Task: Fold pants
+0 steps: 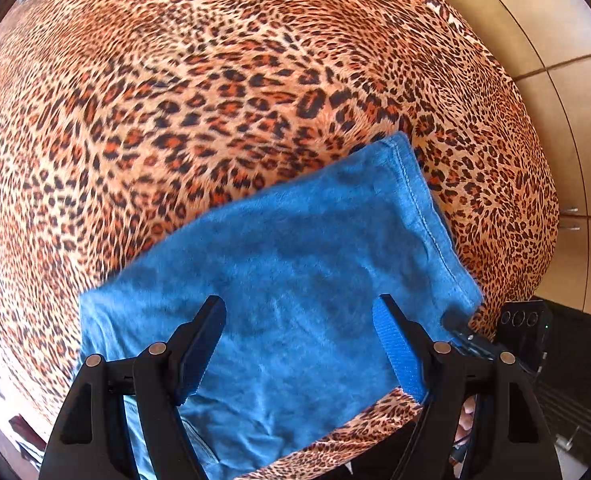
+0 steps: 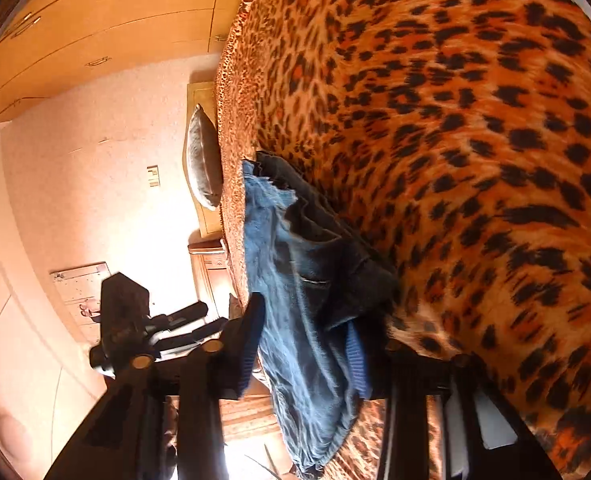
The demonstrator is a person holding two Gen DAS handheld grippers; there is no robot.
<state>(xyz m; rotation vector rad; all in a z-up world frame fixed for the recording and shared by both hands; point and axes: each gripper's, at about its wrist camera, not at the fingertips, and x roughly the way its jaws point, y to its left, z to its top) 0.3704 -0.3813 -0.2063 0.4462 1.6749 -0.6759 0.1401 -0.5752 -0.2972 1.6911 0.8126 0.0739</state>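
On orange-and-black leopard-print bedspread (image 1: 175, 120): blue denim pants (image 1: 295, 240), one broad flat panel, stitched hem edge toward pale wooden wardrobe (image 1: 567, 120) beyond the bed. Over that panel, pointing steeply down: left gripper (image 1: 299, 300), black fingers with blue pads set wide apart, nothing between them but air, no cloth pinched. At the panel's near-right corner: right gripper (image 2: 305, 340), seen in left wrist view as a narrow black tip closed onto the fabric edge; in its own view, denim bunched and crumpled between the pads (image 2: 251, 344), both pressing on cloth, frayed hem trailing away along the bed edge. Own view blurred. Past the bed edge: oval grey cushion (image 2: 201, 160) upright against a pale wall
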